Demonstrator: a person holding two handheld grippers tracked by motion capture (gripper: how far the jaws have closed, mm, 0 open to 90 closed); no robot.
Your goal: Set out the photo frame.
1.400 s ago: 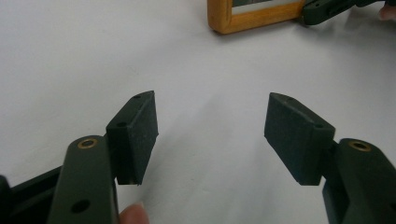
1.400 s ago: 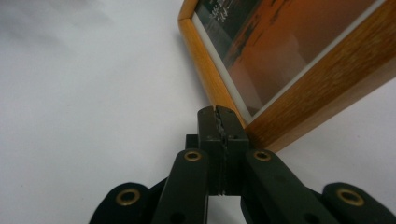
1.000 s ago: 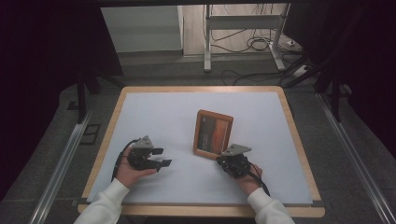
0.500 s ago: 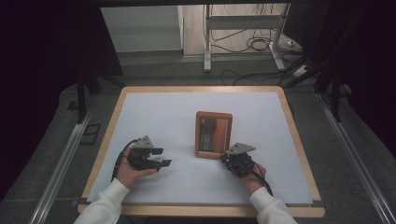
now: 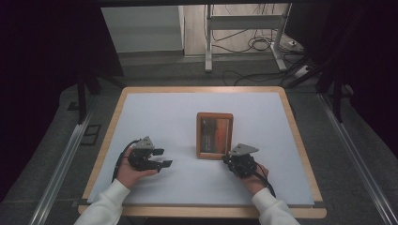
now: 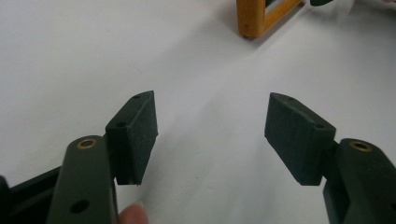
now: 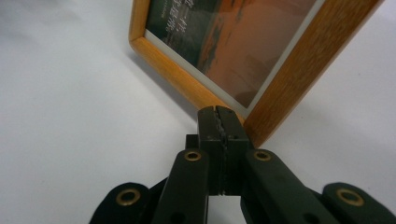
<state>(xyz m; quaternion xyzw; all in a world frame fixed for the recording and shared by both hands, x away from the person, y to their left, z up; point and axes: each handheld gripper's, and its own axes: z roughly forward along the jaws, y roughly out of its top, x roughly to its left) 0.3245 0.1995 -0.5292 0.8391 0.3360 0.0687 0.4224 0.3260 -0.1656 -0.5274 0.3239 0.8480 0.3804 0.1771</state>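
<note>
A rectangular wooden picture frame [image 5: 214, 135] with an orange-brown rim and a dark, reddish print behind its glass lies on the white-topped table with a pale wooden border [image 5: 197, 103], a little right of the middle and nearer the person's edge than the far one. In the high view the right claw [image 5: 227, 159] sits just at the frame's near right corner, held by the right hand [image 5: 253, 176] in a white sleeve. The right gripper view shows its two black jaws pressed together pad to pad with nothing between them, and their tips [image 7: 218, 116] meet the near corner of the wooden frame [image 7: 303, 60], where the bottom rail joins the side rail; whether they actually press on the wood or stop just short of it cannot be told. The left claw [image 5: 162, 158] rests on the table well to the left of the frame, apart from it, in the left hand [image 5: 129, 169]. Its jaws stand wide apart and hold nothing: in the left gripper view only bare white table [image 6: 93, 56] lies between the two pads, with a corner of the frame [image 6: 257, 16] far off at the top.
</note>
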